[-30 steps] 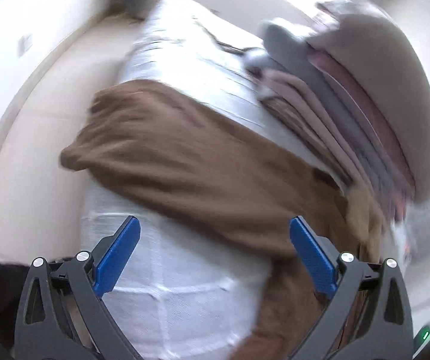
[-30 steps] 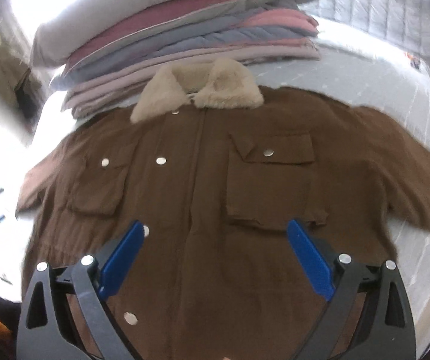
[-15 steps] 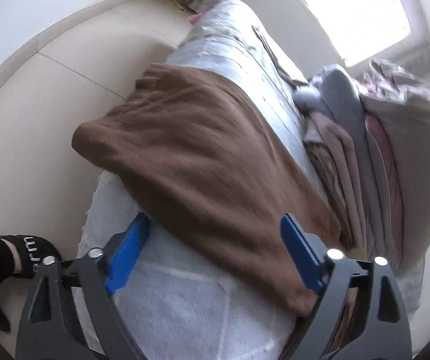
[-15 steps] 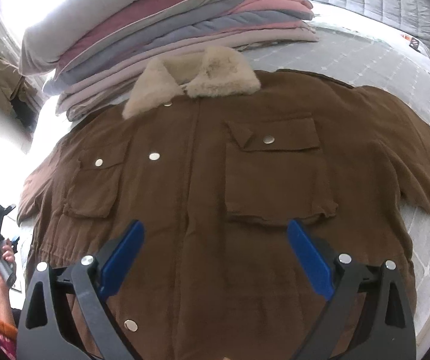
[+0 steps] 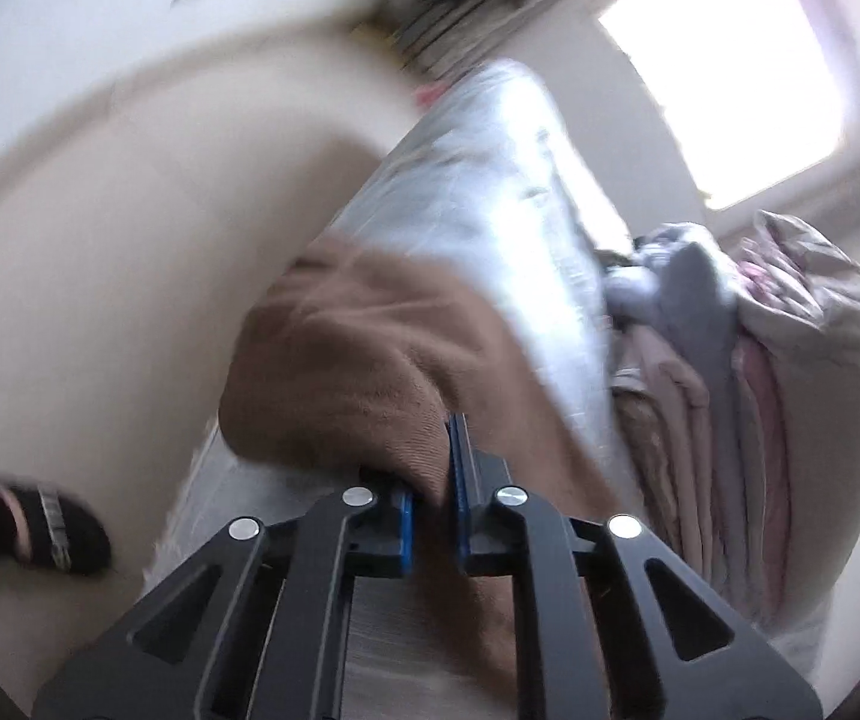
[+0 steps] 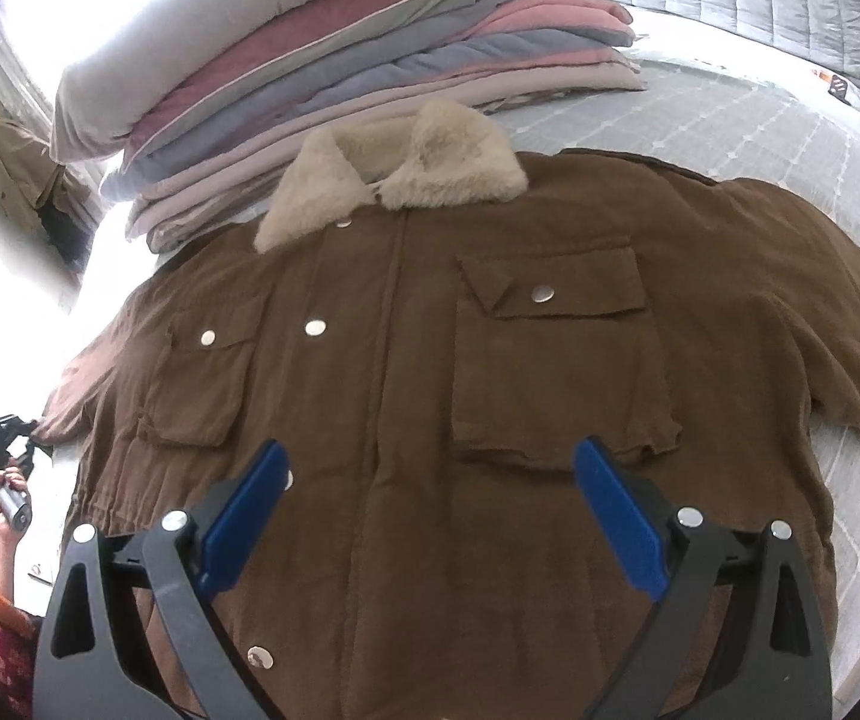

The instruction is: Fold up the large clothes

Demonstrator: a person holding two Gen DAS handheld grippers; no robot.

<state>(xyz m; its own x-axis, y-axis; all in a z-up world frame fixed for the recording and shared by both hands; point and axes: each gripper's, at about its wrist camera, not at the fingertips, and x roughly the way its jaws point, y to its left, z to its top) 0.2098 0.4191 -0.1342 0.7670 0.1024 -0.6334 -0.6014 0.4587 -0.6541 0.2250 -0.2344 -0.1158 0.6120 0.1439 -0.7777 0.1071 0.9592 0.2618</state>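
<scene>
The jacket (image 6: 406, 360) is showing matt brown corduroy-like cloth; its collar (image 6: 394, 174) fluffy cream fleece; snaps (image 6: 315, 327) gleaming like metal.

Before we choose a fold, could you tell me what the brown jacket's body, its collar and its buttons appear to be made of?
Brown jacket: probably fine corduroy or brushed cotton, matte, with faint ribbing. Collar: cream fleece or faux shearling, fluffy pile. Buttons: shiny silver, seemingly metal snaps.
</scene>
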